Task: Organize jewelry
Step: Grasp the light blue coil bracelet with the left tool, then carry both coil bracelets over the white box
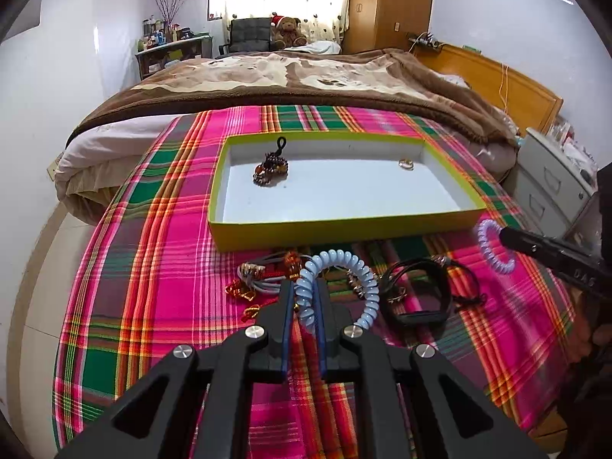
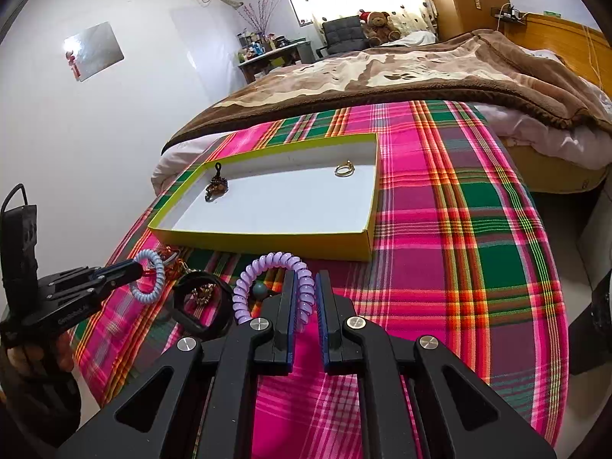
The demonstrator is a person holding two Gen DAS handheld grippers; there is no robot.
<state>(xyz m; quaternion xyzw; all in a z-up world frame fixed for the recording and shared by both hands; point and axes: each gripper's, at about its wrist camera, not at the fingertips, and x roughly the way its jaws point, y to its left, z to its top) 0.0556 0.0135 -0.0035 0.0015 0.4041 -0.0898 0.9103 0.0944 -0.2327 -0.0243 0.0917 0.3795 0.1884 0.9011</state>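
Left gripper (image 1: 305,298), low centre of its view, angled down over plaid cloth (image 1: 153,267), pinches blue coil (image 1: 344,264) between nearly closed fingers. Right gripper (image 2: 305,298), same tilt, clamps purple coil (image 2: 267,264). Tray (image 1: 344,225) sits mid-frame, beads (image 1: 269,170) and ring (image 1: 405,163) inside. Loose pile (image 1: 267,279) lies below tray.

Yellow-rimmed tray (image 1: 344,235) holds beaded trinket (image 1: 269,170) and gold ring (image 1: 406,163); blue coil (image 1: 363,275), purple coil (image 2: 267,264) just before it.
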